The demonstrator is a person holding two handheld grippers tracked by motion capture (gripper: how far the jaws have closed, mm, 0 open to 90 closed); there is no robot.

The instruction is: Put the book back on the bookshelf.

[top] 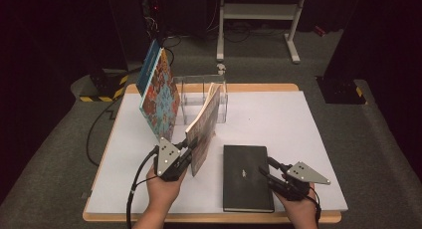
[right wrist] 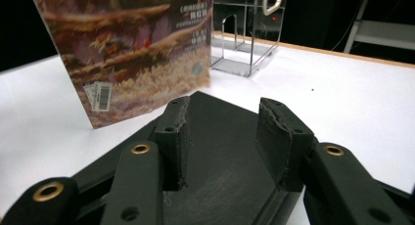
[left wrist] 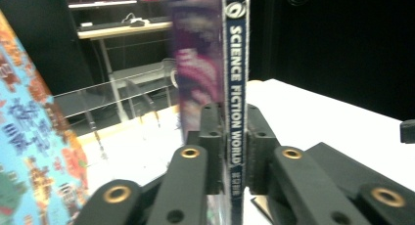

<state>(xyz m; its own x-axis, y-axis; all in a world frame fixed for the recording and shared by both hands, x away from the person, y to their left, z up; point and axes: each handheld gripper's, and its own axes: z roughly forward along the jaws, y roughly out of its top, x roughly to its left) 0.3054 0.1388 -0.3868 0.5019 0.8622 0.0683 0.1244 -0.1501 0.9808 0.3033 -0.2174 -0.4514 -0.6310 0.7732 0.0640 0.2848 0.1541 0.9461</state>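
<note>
Between the left gripper (left wrist: 230, 137) pads: magazine (left wrist: 234, 78) clamped upright, spine reads "SCIENCE FICTION WORLD". Right gripper (right wrist: 222, 137) half-open, empty, over black book (right wrist: 220, 186).

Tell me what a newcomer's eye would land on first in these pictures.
First, the magazine standing upright near the table's middle, its spine clamped in the left gripper. Left of it, a bright patterned book leans tilted beside a clear plastic rack at the back. At the front right, a black notebook lies flat, with the right gripper hovering over its edge, jaws apart.
</note>
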